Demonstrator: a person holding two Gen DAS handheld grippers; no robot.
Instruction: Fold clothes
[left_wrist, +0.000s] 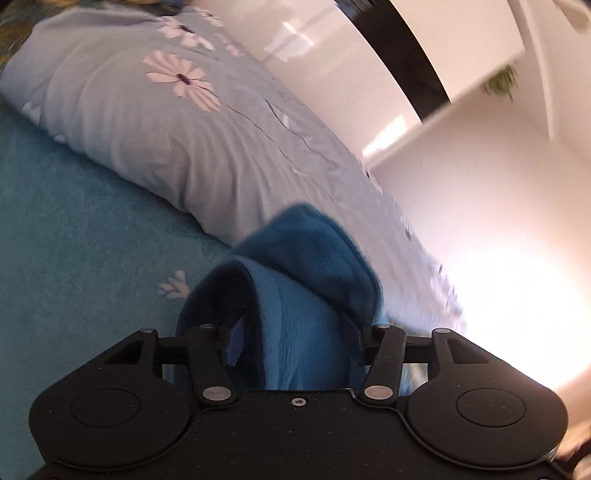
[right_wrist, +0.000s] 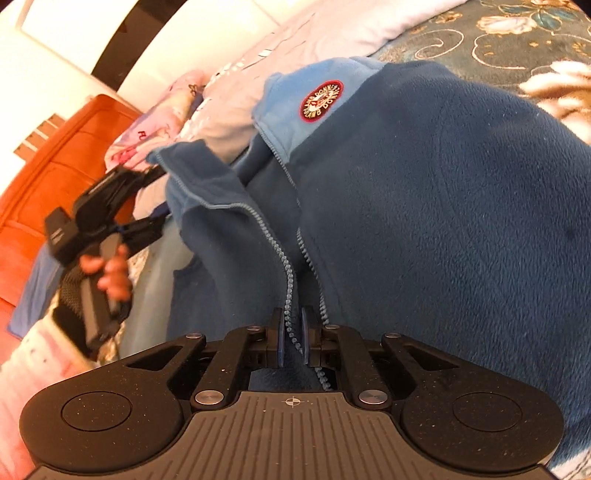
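blue fleece (left_wrist: 303, 295) between jaws

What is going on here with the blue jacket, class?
A person is handling a blue fleece jacket on a bed, with a gripper in each hand. The right gripper is shut on the zipper edge at the front opening. The left gripper grips a bunched part of the same jacket, lifted beside a flowered grey pillow. The jacket lies open and unzipped, not yet folded.
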